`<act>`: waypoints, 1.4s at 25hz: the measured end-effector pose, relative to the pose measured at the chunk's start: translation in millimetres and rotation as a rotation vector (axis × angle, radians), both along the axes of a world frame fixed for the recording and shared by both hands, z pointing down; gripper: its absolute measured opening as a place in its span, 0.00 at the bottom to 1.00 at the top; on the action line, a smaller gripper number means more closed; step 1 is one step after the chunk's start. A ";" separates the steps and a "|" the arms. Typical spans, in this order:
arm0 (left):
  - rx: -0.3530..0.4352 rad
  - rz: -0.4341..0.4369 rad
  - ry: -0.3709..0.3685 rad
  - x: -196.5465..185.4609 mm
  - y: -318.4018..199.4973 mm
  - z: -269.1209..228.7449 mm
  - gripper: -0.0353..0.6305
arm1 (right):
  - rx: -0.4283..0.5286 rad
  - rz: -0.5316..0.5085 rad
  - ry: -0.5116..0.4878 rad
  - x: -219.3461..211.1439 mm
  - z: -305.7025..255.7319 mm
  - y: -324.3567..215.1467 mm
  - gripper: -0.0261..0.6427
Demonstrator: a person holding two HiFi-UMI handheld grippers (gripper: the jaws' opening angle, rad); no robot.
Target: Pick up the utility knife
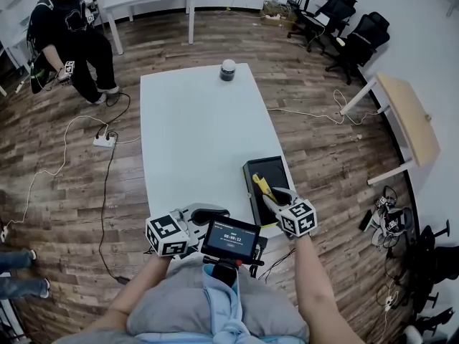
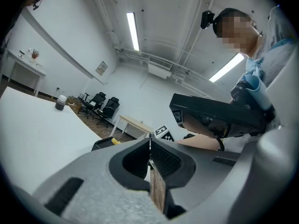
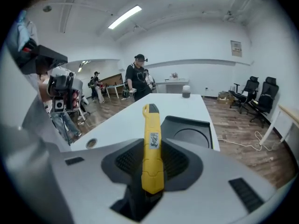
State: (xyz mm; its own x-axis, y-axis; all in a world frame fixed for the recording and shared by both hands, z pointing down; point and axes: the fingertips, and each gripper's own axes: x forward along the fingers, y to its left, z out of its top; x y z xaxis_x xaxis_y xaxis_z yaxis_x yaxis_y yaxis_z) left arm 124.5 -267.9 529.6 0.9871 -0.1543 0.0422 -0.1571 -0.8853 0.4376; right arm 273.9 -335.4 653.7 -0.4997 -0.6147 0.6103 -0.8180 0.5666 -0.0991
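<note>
The utility knife (image 3: 152, 146) is pinched across its flat sides by the right gripper (image 1: 275, 199). It is held over the black tray (image 1: 252, 172) at the near right corner of the white table (image 1: 193, 135). The knife is judged light and stiff, with smooth plastic that could slip or pivot. A hold on the yellow body, away from the blade end, is judged soundest. The left gripper (image 2: 150, 149) is seen at the near edge with its jaws pressed together on nothing. The tabletop is smooth and mostly bare, and a dark jar (image 1: 228, 69) stands at its far edge. Wood floor (image 1: 323, 142), cables and office chairs (image 1: 344, 20) are seen around.
</note>
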 end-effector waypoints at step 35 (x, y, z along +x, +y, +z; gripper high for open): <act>0.026 0.100 0.008 9.4 32.2 -10.2 0.08 | 0.403 0.224 -0.448 -28.9 -174.9 80.9 0.22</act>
